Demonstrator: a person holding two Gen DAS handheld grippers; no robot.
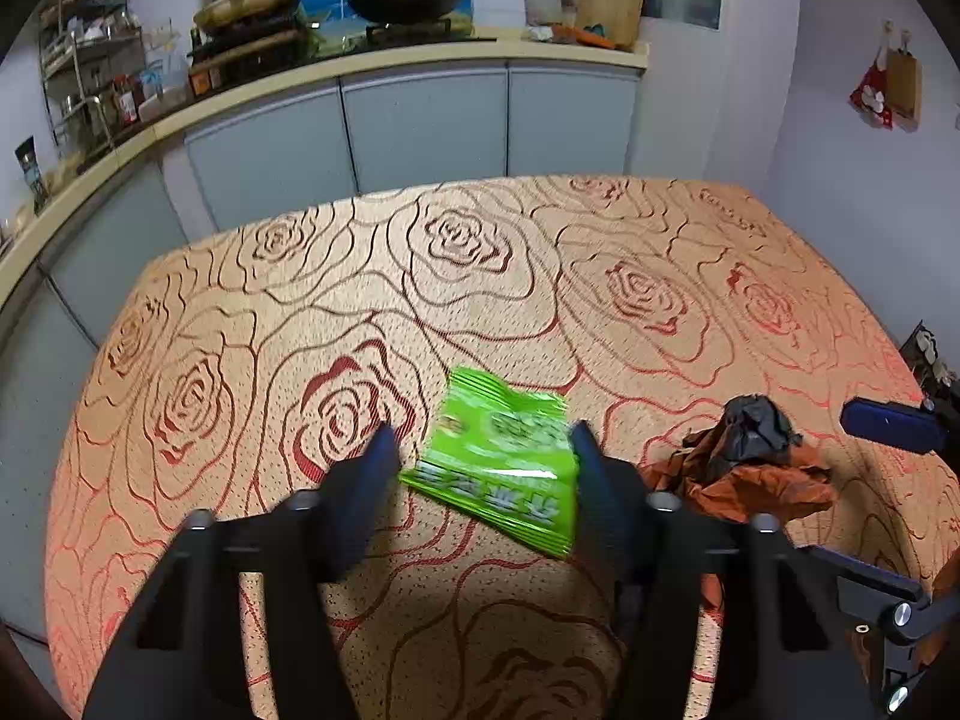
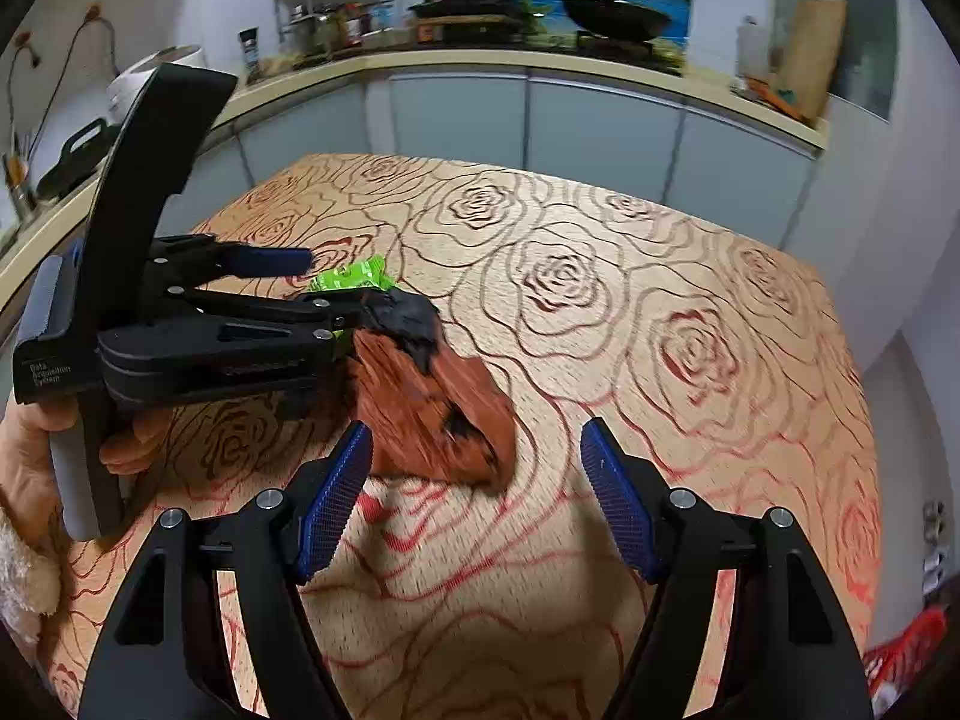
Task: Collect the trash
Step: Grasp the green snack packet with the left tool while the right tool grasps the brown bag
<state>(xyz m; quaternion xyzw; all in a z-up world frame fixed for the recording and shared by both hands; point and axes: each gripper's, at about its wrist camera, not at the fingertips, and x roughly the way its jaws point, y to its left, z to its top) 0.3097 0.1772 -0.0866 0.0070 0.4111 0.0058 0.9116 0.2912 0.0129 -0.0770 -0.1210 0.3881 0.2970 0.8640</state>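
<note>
While both wrappers lie on the rose-patterned tablecloth, nothing looks collected yet.
Left gripper straddles the glossy green snack packet, grip uncertain; right gripper gapes empty, crumpled orange-and-black wrapper at eleven o'clock.

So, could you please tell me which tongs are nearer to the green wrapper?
Left. The left tongs straddle the green wrapper; the right tongs hang open over the crumpled brown wrapper beside it.

Far tablecloth lies bare; near edge crowded by green packet and crumpled wrapper.
</note>
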